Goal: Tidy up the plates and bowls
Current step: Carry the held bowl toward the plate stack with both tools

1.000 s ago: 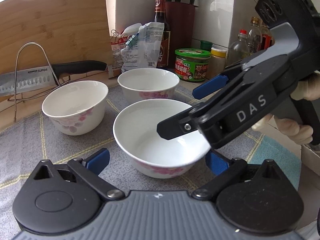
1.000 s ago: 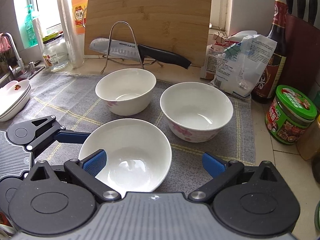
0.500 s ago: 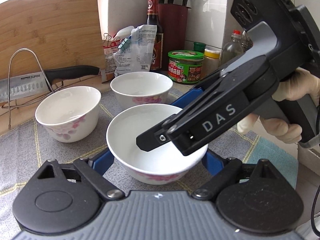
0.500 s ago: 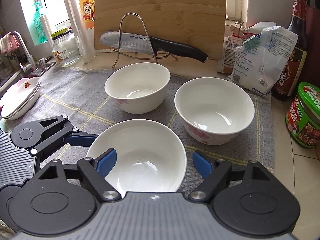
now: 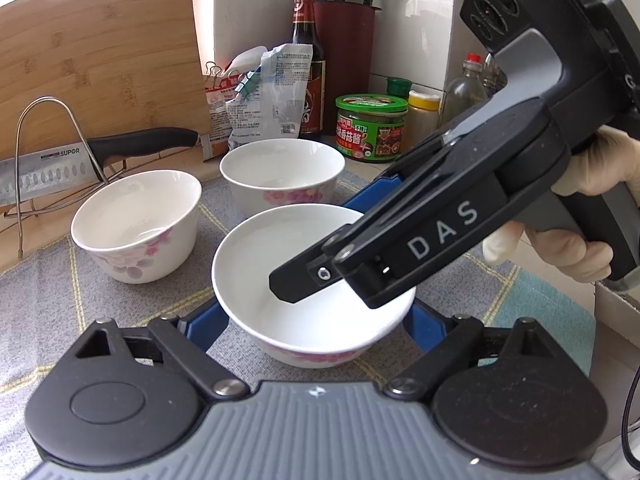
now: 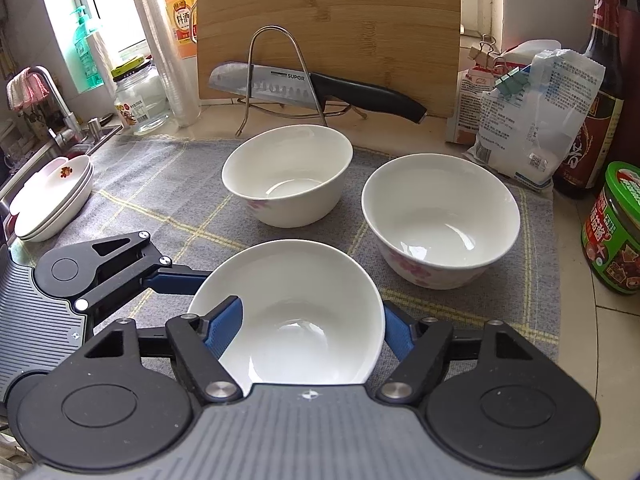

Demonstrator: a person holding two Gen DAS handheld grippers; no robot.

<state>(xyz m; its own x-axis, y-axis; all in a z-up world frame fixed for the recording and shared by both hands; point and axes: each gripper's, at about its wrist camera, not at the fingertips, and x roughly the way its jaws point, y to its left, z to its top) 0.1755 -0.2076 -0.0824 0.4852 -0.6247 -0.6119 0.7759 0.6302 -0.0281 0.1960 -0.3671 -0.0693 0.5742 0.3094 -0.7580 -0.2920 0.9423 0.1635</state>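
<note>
**Near bowl caught between both sets of jaws**

Three white bowls with pink flowers on a grey checked cloth (image 6: 168, 184) spread over the counter (image 6: 580, 344). Nearest bowl (image 6: 296, 312) sitting right between the jaws of the right gripper (image 6: 308, 328): one blue pad inside the rim on the left, the other outside the wall on the right, both close against it or touching; jaws narrowed around the bowl, full clamp not certain. Same bowl (image 5: 280, 280) also between the jaws of the left gripper (image 5: 316, 328), blue pads just beside its outer wall on either side, contact hidden by the bowl's curve, so cannot tell whether gripped. Right gripper's body reaching across over the bowl in the left wrist view. Two other bowls further back: one (image 6: 288, 180) in front of the knife (image 6: 316, 88) on its wire stand, one (image 6: 440, 216) to its right near the bag (image 6: 536, 120). Stack of plates (image 6: 52, 196) at the cloth's far left edge
</note>
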